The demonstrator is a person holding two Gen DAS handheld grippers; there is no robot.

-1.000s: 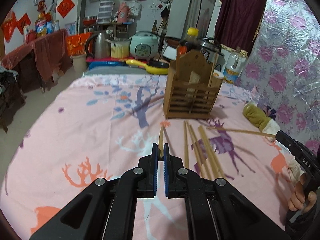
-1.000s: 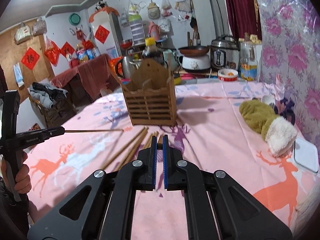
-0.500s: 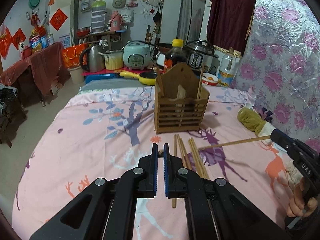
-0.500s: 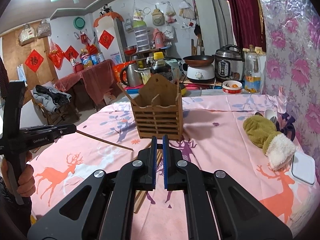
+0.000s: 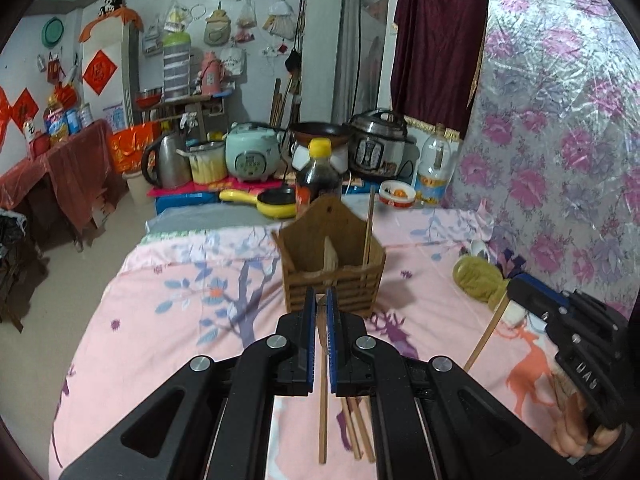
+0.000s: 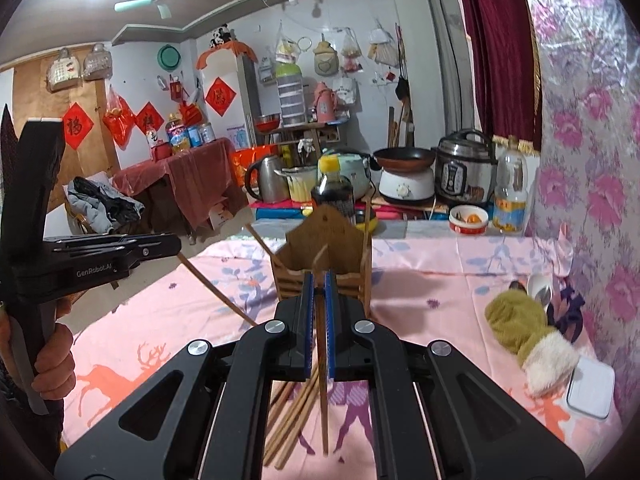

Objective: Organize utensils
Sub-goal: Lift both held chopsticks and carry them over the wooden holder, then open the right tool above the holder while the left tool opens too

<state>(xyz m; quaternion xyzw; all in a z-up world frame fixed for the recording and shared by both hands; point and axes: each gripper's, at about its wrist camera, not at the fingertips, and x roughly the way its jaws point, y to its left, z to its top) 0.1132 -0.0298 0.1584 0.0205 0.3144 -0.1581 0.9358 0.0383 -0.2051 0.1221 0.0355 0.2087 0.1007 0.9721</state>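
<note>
A slatted wooden utensil holder [image 5: 332, 276] stands on the pink tablecloth, with one chopstick [image 5: 368, 228] upright in its right compartment. My left gripper [image 5: 319, 300] is shut on a single chopstick [image 5: 322, 408] that hangs down below the jaws, just in front of the holder. In the right wrist view this left gripper [image 6: 176, 246] is at the left, its chopstick [image 6: 216, 290] slanting down. My right gripper [image 6: 319, 280] is also shut on one chopstick [image 6: 323, 408], and appears at the right [image 5: 520, 292] in the left wrist view. Several loose chopsticks [image 6: 292, 416] lie on the cloth below.
A green fleece mitten [image 6: 516, 328] and a white lidded box [image 6: 590, 390] lie at the table's right side. A dark sauce bottle [image 5: 318, 180] stands right behind the holder. Cookers, a kettle and a pan crowd the far counter. The flowered wall [image 5: 560, 140] bounds the right.
Both grippers have risen off the cloth, each carrying a chopstick. Both chopsticks have swung from nearly level to steeply slanted. The holder now sits straight ahead of both jaws.
</note>
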